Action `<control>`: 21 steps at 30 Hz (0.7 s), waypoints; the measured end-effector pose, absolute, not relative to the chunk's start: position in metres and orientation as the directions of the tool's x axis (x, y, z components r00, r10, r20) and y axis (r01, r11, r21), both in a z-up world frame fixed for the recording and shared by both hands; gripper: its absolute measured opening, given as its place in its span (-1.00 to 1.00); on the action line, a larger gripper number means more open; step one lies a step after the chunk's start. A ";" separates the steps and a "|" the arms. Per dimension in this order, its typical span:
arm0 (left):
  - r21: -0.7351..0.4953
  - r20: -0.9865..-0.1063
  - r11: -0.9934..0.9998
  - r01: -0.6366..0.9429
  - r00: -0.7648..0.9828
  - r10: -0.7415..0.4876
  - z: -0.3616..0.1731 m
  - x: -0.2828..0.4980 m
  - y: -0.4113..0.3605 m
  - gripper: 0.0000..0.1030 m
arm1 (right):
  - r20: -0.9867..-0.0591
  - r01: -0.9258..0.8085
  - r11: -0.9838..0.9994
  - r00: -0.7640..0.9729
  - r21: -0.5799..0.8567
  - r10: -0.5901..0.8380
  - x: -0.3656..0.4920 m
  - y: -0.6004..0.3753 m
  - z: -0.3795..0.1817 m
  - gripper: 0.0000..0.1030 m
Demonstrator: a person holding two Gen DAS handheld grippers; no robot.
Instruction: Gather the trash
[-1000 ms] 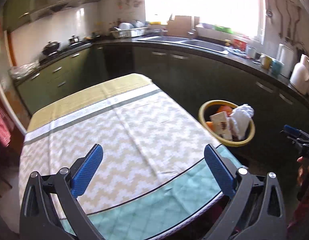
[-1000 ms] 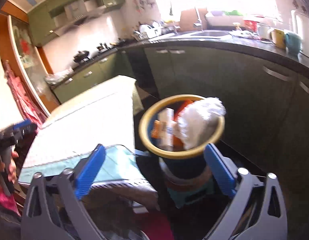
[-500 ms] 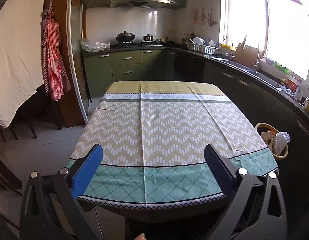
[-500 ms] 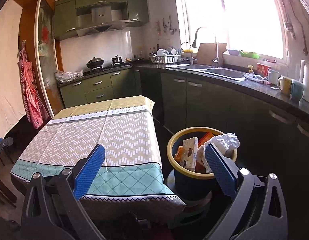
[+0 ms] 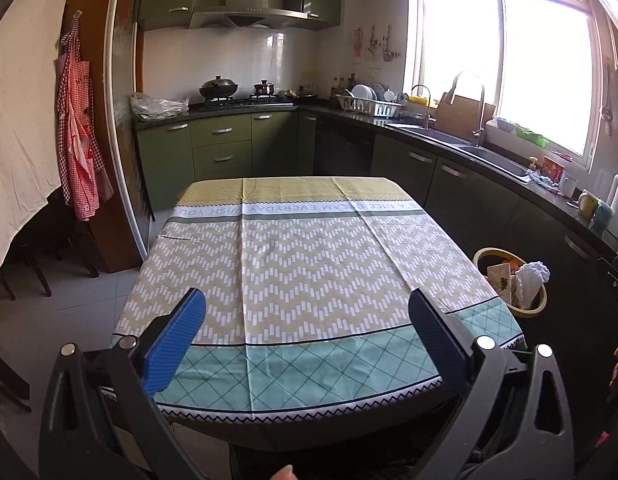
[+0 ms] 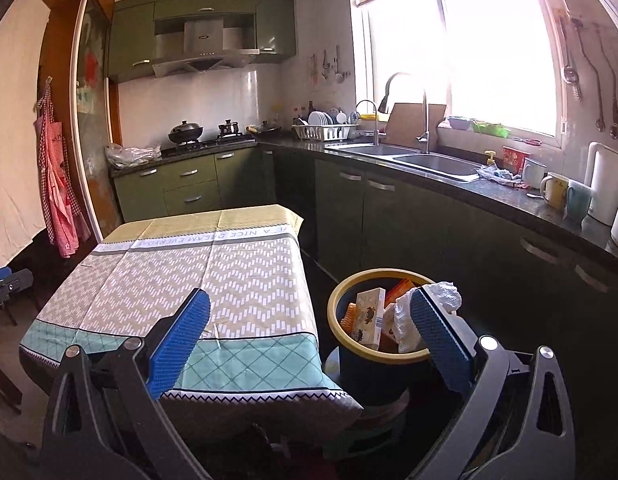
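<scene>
A dark trash bin with a yellow rim (image 6: 337, 322) stands on the floor right of the table; it also shows in the left wrist view (image 5: 539, 306). It holds a small carton (image 6: 367, 316), a crumpled white tissue (image 6: 443, 294) and orange wrappers. The table (image 5: 309, 264) has a patterned cloth in yellow, beige and teal with nothing on it. My left gripper (image 5: 307, 318) is open and empty, held back over the table's near edge. My right gripper (image 6: 309, 322) is open and empty, back from the bin and the table's near right corner (image 6: 309, 376).
Dark green cabinets and a black counter (image 6: 489, 196) run along the right and far walls, with a sink (image 6: 429, 158), mugs (image 6: 557, 190) and a dish rack (image 6: 325, 130). A stove with pots (image 5: 229, 92) is at the back. Red aprons (image 5: 79, 140) hang at left.
Both grippers have pulled back and levelled out from close above the table and bin. The whole table and kitchen have come into view. Both stay open and empty.
</scene>
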State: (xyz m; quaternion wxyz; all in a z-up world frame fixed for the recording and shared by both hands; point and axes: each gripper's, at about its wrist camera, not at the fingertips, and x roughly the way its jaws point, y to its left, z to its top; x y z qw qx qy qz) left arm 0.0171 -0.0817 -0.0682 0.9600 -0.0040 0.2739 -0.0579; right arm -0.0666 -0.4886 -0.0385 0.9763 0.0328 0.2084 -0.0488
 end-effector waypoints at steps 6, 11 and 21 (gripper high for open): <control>-0.041 -0.519 0.994 0.097 0.848 -0.104 -0.064 0.014 -0.081 0.87 | -0.422 0.100 0.994 0.904 0.046 -0.071 -0.064 -0.489 -0.041 0.92; -0.028 -0.520 0.995 0.093 0.849 -0.094 -0.064 0.014 -0.084 0.87 | -0.420 0.103 0.994 0.905 0.047 -0.074 -0.064 -0.492 -0.041 0.92; -0.024 -0.512 0.996 0.085 0.855 -0.085 -0.063 0.012 -0.083 0.87 | -0.415 0.101 0.994 0.907 0.049 -0.071 -0.064 -0.494 -0.041 0.92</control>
